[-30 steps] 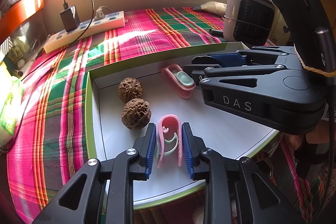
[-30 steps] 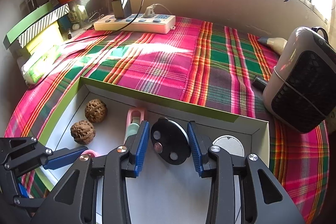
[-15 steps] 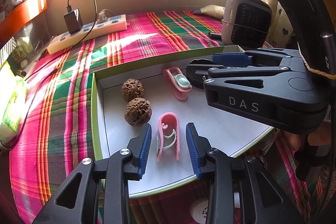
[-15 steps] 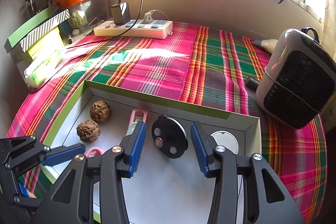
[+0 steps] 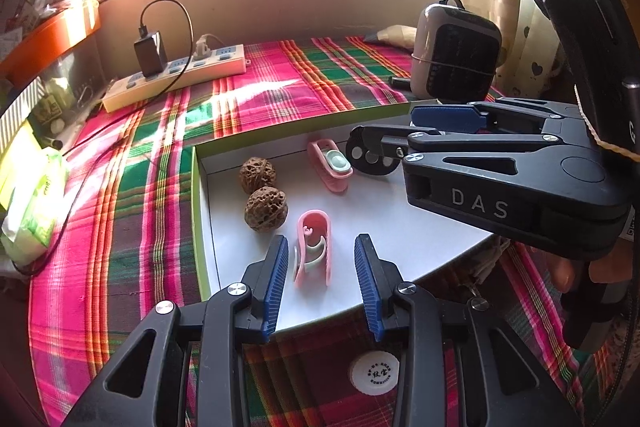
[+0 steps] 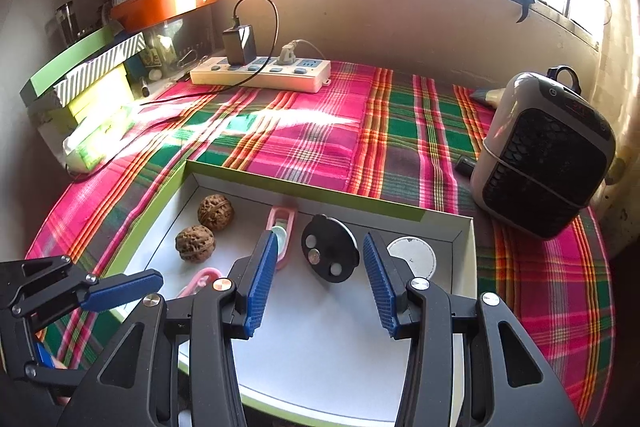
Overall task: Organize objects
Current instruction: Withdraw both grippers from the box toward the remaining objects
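Observation:
A white tray with a green rim (image 5: 195,211) lies on the plaid cloth. Two walnuts (image 5: 266,209) sit at its left end. My left gripper (image 5: 322,267) is open and hangs above a pink clip (image 5: 314,251), which lies free on the tray floor. A second pink clip with a pale green insert (image 6: 282,227) lies farther back. My right gripper (image 6: 320,267) is open too. The black disc (image 6: 330,253) rests on the tray beyond its fingertips, and neither pad touches it. A white round disc (image 6: 412,257) sits in the tray's right corner.
A power strip (image 6: 260,73) with a black charger lies at the back. A small heater (image 6: 544,155) stands at the right. Stacked boxes and a tissue pack (image 6: 96,139) line the left edge. A white round cap (image 5: 374,373) lies on the cloth near the tray's front edge.
The left jaws have opened off the pink clip, which stays on the tray. The right jaws have widened a little around the black disc. Both grippers have lifted and drawn back.

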